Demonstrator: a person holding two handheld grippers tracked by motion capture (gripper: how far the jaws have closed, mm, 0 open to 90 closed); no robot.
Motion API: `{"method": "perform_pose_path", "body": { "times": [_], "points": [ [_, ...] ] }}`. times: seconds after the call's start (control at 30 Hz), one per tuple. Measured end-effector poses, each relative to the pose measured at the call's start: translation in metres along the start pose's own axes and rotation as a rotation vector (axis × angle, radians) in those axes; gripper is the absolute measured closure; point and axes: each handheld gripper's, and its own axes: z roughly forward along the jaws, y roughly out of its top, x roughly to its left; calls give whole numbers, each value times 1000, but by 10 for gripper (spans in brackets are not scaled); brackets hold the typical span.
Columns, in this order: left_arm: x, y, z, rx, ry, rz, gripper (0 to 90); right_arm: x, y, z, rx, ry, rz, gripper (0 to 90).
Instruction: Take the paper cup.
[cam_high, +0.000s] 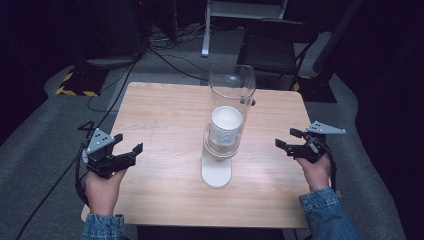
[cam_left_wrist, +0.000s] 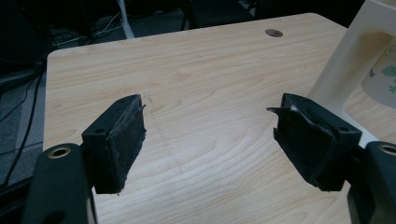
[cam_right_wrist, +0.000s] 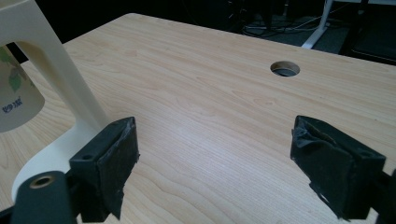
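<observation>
Here, nearest first:
Left hand (cam_high: 102, 192): comes in from the bottom edge in a denim sleeve and holds the left gripper (cam_high: 129, 148) over the left part of the table (cam_high: 165, 200).
Left gripper state: jaws spread wide, nothing between them; in the left gripper view bare wood shows between the worn black pads (cam_left_wrist: 128, 140).
Right hand (cam_high: 316, 172): also in a denim sleeve, it holds the right gripper (cam_high: 288, 139) over the table's right edge.
Right gripper state: jaws stand apart with nothing held; the right gripper view shows table surface between its pads (cam_right_wrist: 119, 151).
Cup dispenser (cam_high: 222, 135): stands upright between the two grippers, well apart from each; it lies ahead and to the right of the left gripper and ahead and to the left of the right gripper.
Dispenser base (cam_high: 216, 172): a flat cream foot resting on the table, the part closest to both grippers.
Paper cups (cam_high: 226, 125): a white stack inside the clear tube (cam_high: 232, 82), above the base; a green print shows on a cup in both gripper views.
Cable hole (cam_right_wrist: 285, 69): a round opening in the tabletop, beyond the right gripper's jaws.
Chair (cam_high: 275, 47): dark, on the floor past the table's far edge.
</observation>
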Motion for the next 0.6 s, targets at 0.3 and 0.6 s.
{"method": "perform_pose_path", "body": {
  "times": [0.3, 0.6],
  "points": [
    [-9, 3, 1, 5, -13, 28, 240, 6, 2, 1, -14, 29, -14, 153],
    [-10, 3, 1, 6, -28, 26, 241, 20, 4, 6, -12, 73, -60, 149]
  ]
}}
